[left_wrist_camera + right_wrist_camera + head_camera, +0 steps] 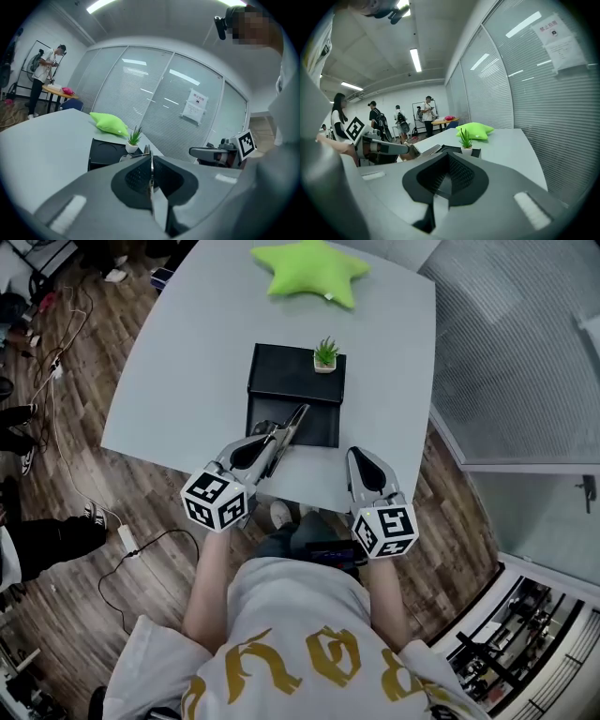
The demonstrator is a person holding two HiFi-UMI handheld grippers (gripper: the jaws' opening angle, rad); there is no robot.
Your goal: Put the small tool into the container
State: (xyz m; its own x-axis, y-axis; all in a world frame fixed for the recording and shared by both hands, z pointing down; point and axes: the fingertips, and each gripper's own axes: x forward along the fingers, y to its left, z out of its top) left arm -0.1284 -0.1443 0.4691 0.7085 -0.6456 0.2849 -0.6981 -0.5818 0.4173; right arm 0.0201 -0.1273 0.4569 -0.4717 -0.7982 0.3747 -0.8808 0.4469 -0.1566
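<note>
A black box-like container [286, 376] sits on the grey table [187, 352]. My left gripper [277, 441] hovers at the container's near edge, shut on a slim metal tool [293, 422] whose tip points over the box. In the left gripper view the tool [146, 151] sticks out as a thin blade between the closed jaws of the left gripper [151, 165], with the container [105, 152] just ahead. My right gripper [362, 458] is shut and empty above the table's front edge, right of the box. Its own view shows the right gripper [449, 162] closed on nothing.
A small potted plant [325, 355] stands on the container's far right corner. A green star cushion [309, 268] lies at the table's far end. A glass partition [525, 343] runs along the right. Cables [56, 427] trail over the wooden floor at left.
</note>
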